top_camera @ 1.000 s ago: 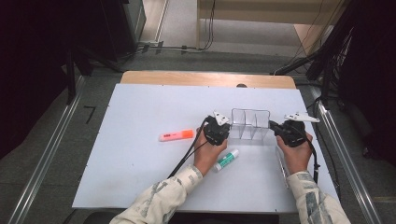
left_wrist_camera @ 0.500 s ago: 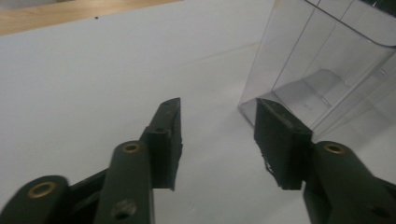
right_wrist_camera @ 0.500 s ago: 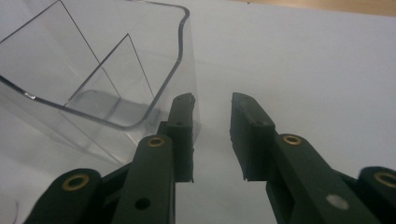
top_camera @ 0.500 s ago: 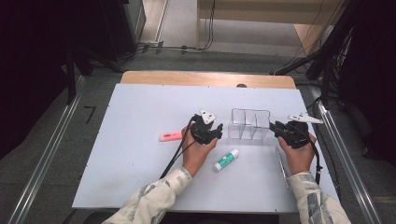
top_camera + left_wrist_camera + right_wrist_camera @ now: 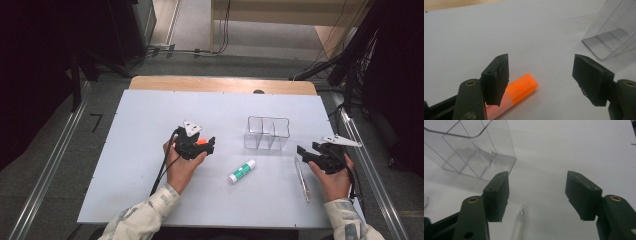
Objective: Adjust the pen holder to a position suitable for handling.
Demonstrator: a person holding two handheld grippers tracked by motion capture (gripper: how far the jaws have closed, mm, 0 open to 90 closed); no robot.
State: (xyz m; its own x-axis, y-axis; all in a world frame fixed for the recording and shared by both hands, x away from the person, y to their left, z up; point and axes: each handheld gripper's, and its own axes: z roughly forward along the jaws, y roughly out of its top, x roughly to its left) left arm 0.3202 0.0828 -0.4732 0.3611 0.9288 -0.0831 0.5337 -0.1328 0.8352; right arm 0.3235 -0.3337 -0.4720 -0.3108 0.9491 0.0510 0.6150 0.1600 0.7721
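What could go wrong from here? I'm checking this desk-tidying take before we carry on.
The orange highlighter sits off-centre by one pad of the open left tool, so closing might nudge it away. The clear pen between the right tool pads is thin and hard to see. The clear organizer looks light; a bump could shift it.

Orange marker [image 5: 520, 88] partly behind jaw, perhaps capped.

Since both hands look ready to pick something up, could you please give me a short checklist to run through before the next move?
1. Left gripper jaws open: ok.
2. Orange highlighter between the left jaws: not ok, it lies by one jaw, partly hidden.
3. Right gripper jaws open: ok.
4. Clear pen between the right jaws: ok, not gripped.
5. Clear organizer upright, compartments empty: ok.
6. Glue stick clear of both grippers: ok.
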